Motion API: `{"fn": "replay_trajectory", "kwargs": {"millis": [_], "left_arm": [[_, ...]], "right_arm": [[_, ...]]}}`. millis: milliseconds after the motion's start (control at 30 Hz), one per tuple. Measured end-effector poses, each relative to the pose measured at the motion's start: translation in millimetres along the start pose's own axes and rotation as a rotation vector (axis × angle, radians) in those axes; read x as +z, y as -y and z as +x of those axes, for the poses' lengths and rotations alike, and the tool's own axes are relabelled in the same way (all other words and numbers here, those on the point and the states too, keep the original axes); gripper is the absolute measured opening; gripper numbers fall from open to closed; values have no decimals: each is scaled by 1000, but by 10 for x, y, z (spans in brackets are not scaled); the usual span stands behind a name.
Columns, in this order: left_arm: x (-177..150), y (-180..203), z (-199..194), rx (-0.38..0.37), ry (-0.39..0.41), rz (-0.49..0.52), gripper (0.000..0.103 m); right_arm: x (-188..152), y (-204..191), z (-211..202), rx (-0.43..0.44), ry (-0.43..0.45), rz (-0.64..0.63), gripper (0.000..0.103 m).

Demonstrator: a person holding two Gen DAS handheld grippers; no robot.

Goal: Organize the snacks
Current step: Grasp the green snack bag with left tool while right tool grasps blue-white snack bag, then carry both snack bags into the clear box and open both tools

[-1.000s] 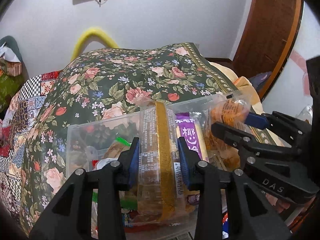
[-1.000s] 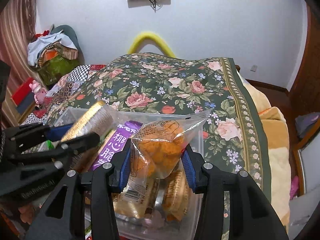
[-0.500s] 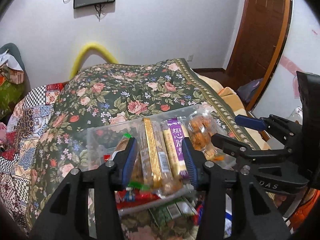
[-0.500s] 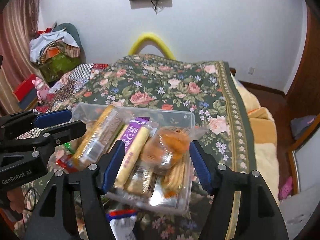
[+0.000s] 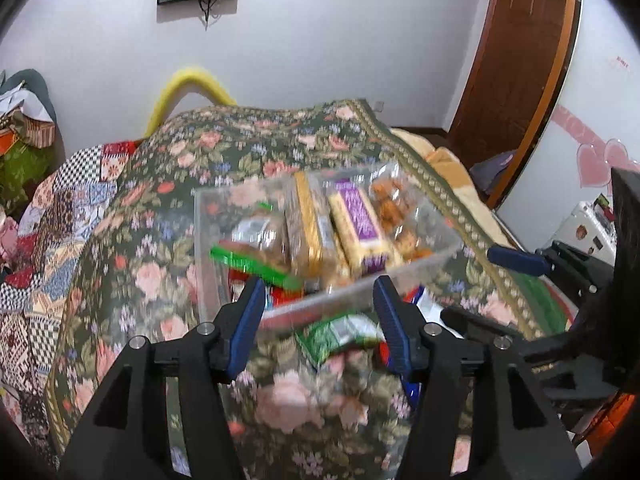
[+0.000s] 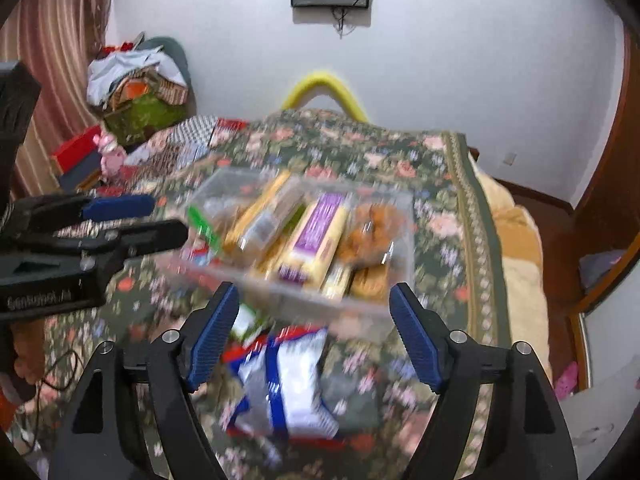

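Both the left gripper [image 5: 320, 312] and right gripper [image 6: 314, 328] have just opened and backed off empty, leaving their packets in the clear box [image 5: 224, 248], so loose snacks on the bed [image 5: 132, 280] likely come next.

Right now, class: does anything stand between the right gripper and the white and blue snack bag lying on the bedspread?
Nothing visible does. The right gripper has just been opening, with nothing between its jaws, and the white and blue snack bag lies directly below them, nearer than the clear container.
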State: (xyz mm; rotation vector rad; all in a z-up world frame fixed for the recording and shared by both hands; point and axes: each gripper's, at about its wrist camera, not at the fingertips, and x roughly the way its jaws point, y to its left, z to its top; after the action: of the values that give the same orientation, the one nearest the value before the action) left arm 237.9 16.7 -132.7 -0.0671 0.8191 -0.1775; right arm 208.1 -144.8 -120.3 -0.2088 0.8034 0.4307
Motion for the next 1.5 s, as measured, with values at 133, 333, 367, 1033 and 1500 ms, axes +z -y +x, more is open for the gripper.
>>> {"fn": "replay_trajectory", "kwargs": {"millis": [133,333,367,1033,1500], "left_arm": [[-202,-26,83,-8,-52,-11,56],[-398,-12,264,-1,-122,-15,57],[-405,2,302,-1,-129,-16,57],[-460,156,1077,-4,-221,-96,70],[-615,161,574,-35,-141,-13,35]], "right_arm": [[-222,-66,196,19,-85,-5,76],[-458,-101,485,39,-192,2,76],[-477,-107,517,33,-198,-4,76],[-809,504,162,7,-146,157,46],[-648,435,68,42,-80,176,46]]}}
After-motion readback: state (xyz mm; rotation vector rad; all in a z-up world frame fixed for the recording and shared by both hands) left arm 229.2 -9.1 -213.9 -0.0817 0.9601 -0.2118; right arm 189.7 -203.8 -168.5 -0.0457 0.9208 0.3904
